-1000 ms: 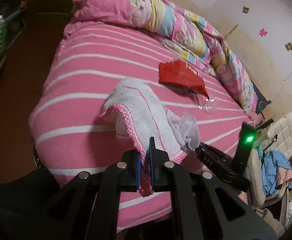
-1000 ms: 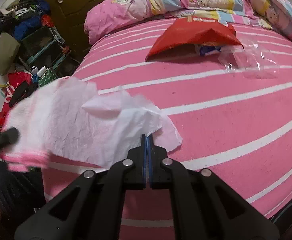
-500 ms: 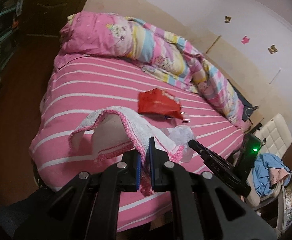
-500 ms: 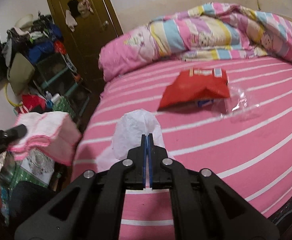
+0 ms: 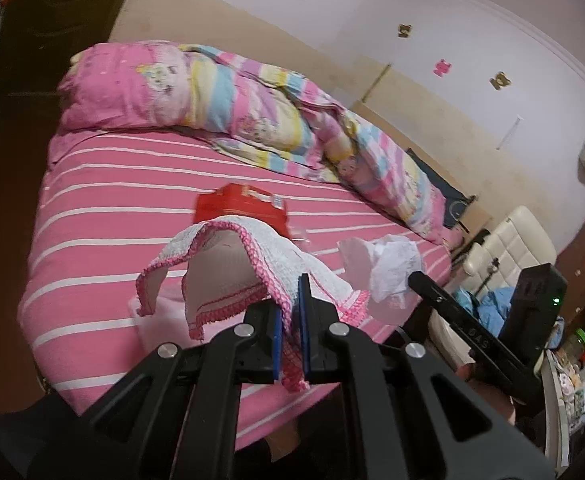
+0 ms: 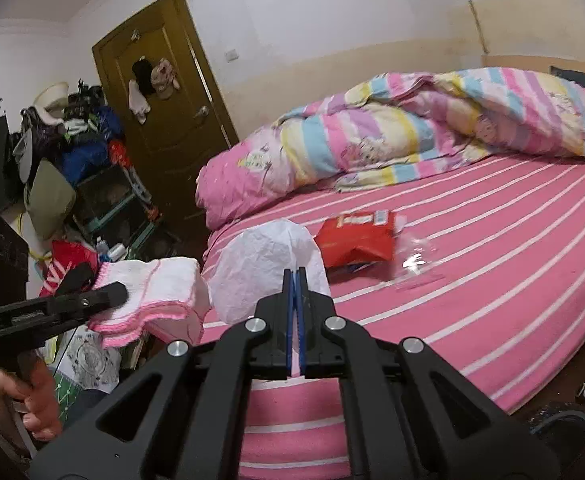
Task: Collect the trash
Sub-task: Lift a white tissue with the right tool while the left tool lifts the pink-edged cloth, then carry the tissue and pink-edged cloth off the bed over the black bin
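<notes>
My left gripper (image 5: pixel 291 280) is shut on a white cloth with pink trim (image 5: pixel 252 252), held in the air above the bed's near edge; it also shows in the right wrist view (image 6: pixel 152 292). My right gripper (image 6: pixel 294 274) is shut on a crumpled white tissue (image 6: pixel 264 268), lifted off the bed; the tissue also shows in the left wrist view (image 5: pixel 388 264). A red snack bag (image 6: pixel 356 240) and a clear plastic wrapper (image 6: pixel 416 260) lie on the pink striped bed (image 6: pixel 492 280). The bag (image 5: pixel 244 204) is partly hidden behind the cloth.
A rolled pastel quilt (image 6: pixel 412 136) lies along the far side of the bed. A wooden door (image 6: pixel 164 100) and cluttered shelves (image 6: pixel 72 168) stand to the left. A cream chair with clothes (image 5: pixel 508 248) stands beside the bed.
Both grippers have lifted and pulled back from the bed, carrying the cloth and the tissue. The bag and wrapper stayed on the bed.
</notes>
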